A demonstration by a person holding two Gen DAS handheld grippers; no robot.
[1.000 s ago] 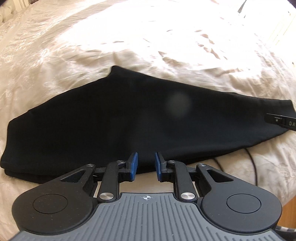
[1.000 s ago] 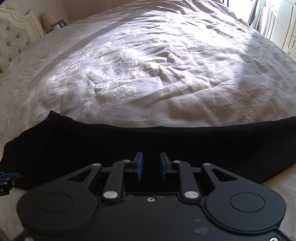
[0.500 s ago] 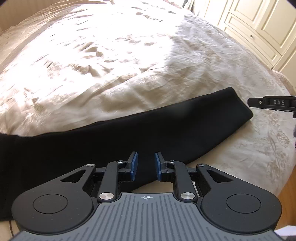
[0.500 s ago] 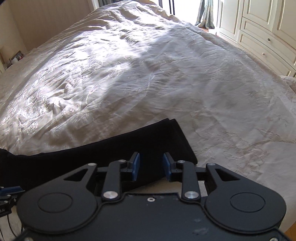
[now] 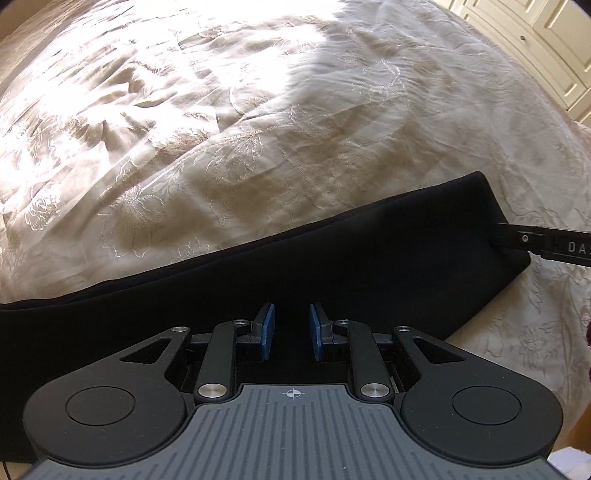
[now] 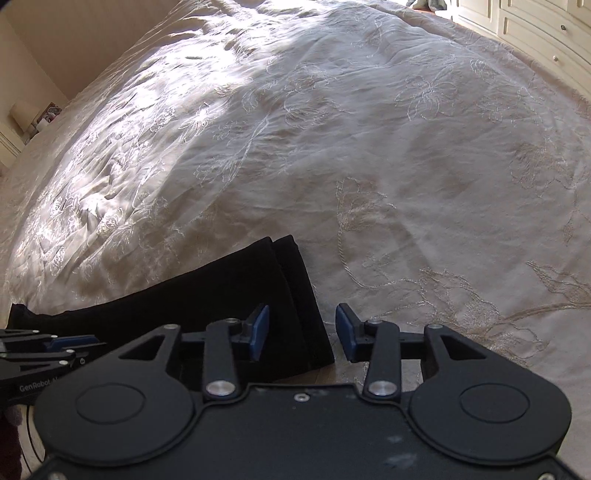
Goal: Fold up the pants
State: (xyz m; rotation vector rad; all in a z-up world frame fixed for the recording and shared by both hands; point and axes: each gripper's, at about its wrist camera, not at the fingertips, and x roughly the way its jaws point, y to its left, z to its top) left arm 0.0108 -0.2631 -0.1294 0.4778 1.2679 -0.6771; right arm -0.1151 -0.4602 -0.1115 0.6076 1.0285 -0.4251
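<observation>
**Soft black pants, grab at the cuffs**

Ahead of both tools the bed [image 6: 369, 166] carries limp, light, drapey pants [image 5: 295, 266]. Right tool [image 6: 302, 332], pads apart after widening, straddles the stacked cuffs [image 6: 295, 280], the best hold. Left tool [image 5: 291, 330] hovers mid-leg, pads slightly apart, clamping nothing

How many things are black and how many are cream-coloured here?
Black: 3 (pants, left gripper, right gripper)
Cream: 2 (bedspread, cupboards)
Total: 5
</observation>
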